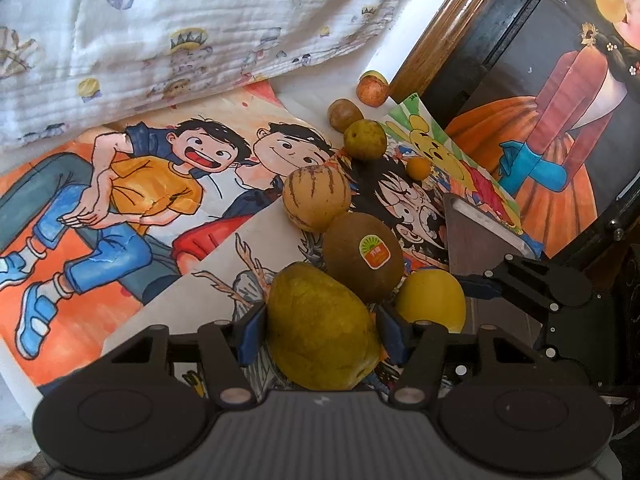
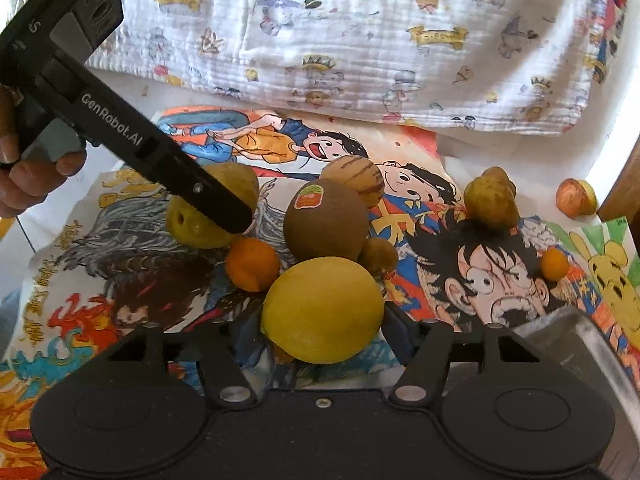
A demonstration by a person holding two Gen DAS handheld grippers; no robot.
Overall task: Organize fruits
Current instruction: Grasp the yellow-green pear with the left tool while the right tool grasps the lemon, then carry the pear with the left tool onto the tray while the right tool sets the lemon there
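I hold a fruit in each gripper. My left gripper (image 1: 320, 330) has its blue pads pressed against both sides of a greenish-yellow mango (image 1: 320, 328). My right gripper (image 2: 324, 330) is closed around a yellow lemon (image 2: 322, 310). Both fruits sit low over cartoon drawings (image 1: 120, 208) spread across a white surface that I take for the counter; I cannot tell whether either fruit has left the paper.

The sorting looks barely begun. The rest of the fruit lies loose on the drawings: a stickered kiwi (image 1: 362, 258) just beyond the mango, a striped pepino melon (image 1: 316, 196) behind it, a green citrus (image 1: 365, 139), a brown round fruit (image 1: 345, 115), a small orange kumquat (image 1: 418, 168), and a reddish fruit (image 1: 372, 89) farthest off. A tangerine (image 2: 252, 264) lies between mango and lemon.

A metal tray (image 2: 580, 340) at the right may be the destination. A printed muslin cloth (image 2: 360, 40) is bunched behind. The grippers work close together, crowded by the kiwi.
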